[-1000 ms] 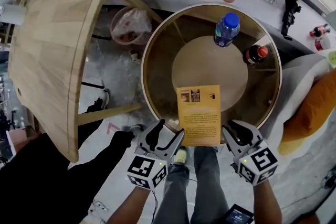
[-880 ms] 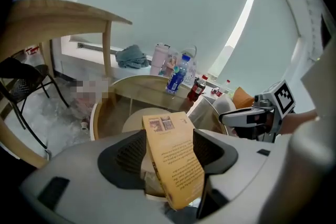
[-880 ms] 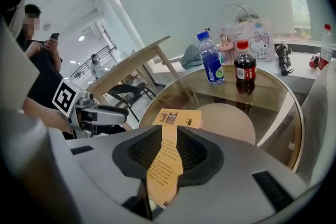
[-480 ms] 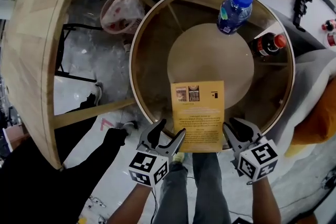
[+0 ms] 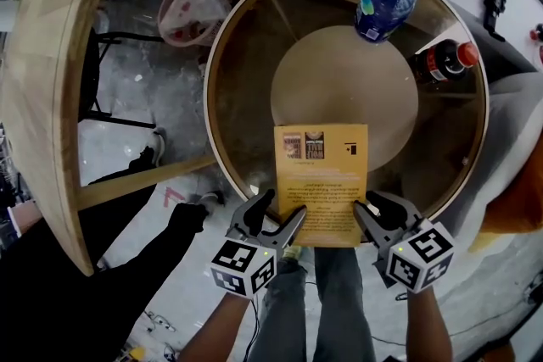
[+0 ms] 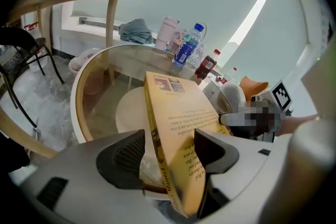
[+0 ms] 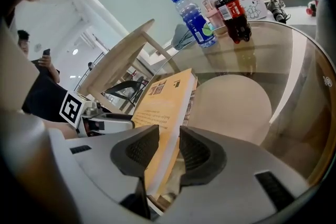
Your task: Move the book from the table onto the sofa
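The left gripper [image 5: 285, 205] is at the near left corner of the yellow book [image 5: 321, 182], its jaws opening with the book's edge between them, not clamped. The book lies flat on the round glass table [image 5: 222, 140], near end poking past the rim. At the near right corner the right gripper [image 5: 378, 204] is opening too, with the edge between its jaws and no squeeze

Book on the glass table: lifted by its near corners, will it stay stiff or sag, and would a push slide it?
The book looks like a slim softcover, so held only at its near corners its far end would probably droop. It lies flat on the smooth glass table, so a push would likely slide it easily.
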Tool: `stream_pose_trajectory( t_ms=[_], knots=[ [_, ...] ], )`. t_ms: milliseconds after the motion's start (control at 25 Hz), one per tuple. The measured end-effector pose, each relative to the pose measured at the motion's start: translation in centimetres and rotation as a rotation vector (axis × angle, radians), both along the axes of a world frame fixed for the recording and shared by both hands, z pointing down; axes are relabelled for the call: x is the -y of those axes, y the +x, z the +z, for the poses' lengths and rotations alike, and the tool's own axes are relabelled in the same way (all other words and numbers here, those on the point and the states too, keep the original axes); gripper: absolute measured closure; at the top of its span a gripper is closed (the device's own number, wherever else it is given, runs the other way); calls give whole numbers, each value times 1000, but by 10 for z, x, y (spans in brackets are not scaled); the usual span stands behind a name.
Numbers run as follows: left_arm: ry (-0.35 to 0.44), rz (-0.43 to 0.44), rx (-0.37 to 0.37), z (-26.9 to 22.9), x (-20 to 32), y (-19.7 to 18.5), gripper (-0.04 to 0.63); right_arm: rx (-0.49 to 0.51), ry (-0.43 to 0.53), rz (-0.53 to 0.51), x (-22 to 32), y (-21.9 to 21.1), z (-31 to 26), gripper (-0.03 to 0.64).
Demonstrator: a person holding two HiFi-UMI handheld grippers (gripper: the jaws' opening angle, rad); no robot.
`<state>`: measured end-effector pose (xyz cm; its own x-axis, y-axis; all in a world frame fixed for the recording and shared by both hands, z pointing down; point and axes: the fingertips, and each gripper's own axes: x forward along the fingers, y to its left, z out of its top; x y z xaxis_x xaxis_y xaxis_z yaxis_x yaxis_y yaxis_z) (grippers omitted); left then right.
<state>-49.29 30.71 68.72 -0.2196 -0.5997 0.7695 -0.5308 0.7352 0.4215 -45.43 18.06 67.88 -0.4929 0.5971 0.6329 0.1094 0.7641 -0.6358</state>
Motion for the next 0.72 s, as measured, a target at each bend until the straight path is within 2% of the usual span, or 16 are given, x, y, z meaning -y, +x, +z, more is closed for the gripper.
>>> stream_pose_trajectory(
  t_ms=[120, 240, 440, 720],
  knots=[
    [17, 8, -8, 0, 3, 0, 299, -11, -30, 12, -2, -1, -1, 498],
    [9, 25, 4, -3, 5, 1, 342, -21, -52, 30, -5, -1, 0, 532],
    [14, 21, -22, -4, 5, 3, 360, -24, -29, 36, -3, 0, -3, 539],
    [33, 31, 14, -30, 13, -3, 404, 23, 19, 52, 10, -5, -30, 553]
  ],
)
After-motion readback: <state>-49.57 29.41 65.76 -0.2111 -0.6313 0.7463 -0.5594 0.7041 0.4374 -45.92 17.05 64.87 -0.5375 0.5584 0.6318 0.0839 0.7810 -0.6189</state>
